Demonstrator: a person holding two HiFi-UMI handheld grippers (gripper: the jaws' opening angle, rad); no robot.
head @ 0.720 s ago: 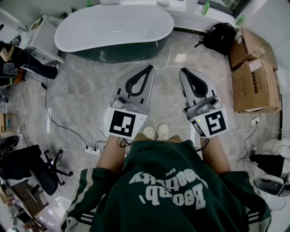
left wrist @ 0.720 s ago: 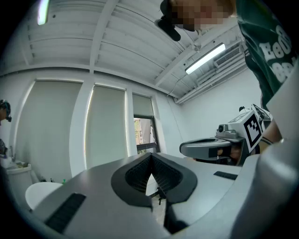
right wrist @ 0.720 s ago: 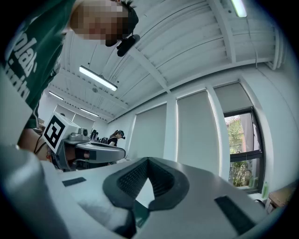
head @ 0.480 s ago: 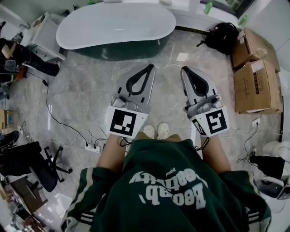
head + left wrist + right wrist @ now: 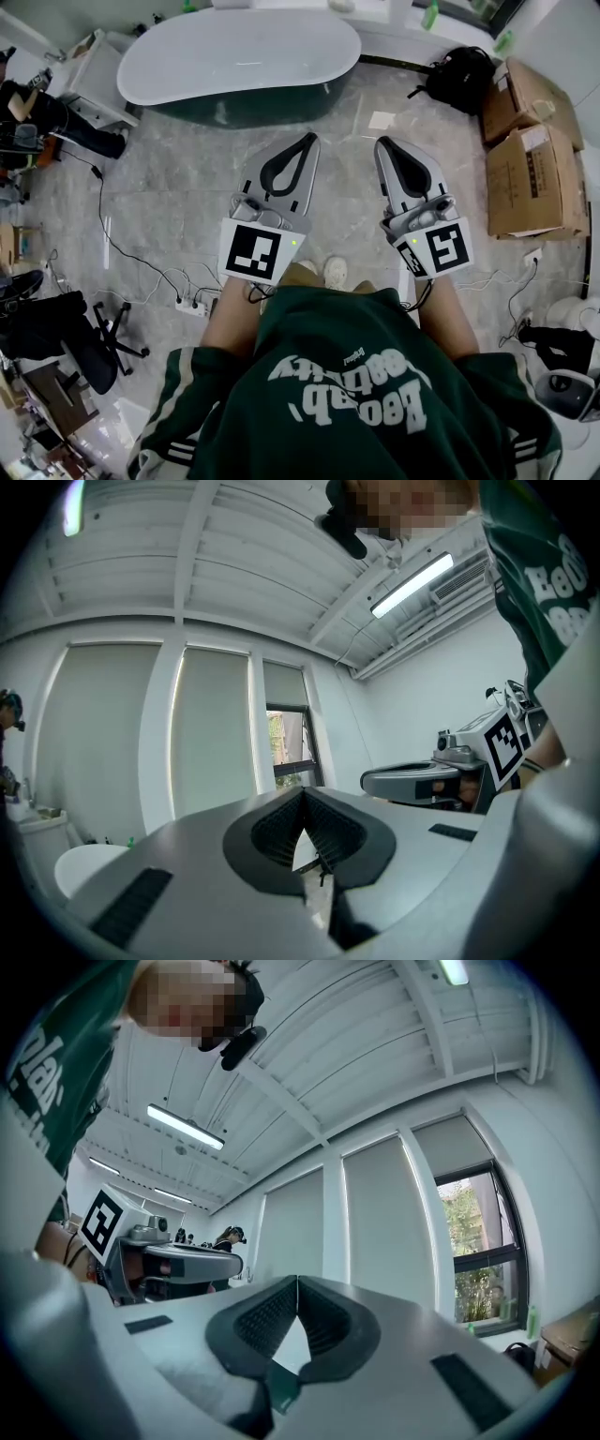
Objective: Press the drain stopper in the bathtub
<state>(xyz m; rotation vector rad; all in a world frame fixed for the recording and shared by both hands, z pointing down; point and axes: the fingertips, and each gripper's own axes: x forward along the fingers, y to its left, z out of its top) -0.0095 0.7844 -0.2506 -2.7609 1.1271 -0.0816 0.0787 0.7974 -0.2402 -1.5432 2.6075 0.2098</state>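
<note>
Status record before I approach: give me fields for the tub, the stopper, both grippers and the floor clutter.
bathtub: white oval bathtub, at the top of the head view, across the floor ahead of the person
drain stopper: not made out in any view
left gripper: jaws together, nothing between them, well short of the tub
right gripper: jaws together, nothing between them, beside the left one
floor clutter: power strip with cables at left; cardboard boxes and black backpack at right
task stage: stopper not yet reached
</note>
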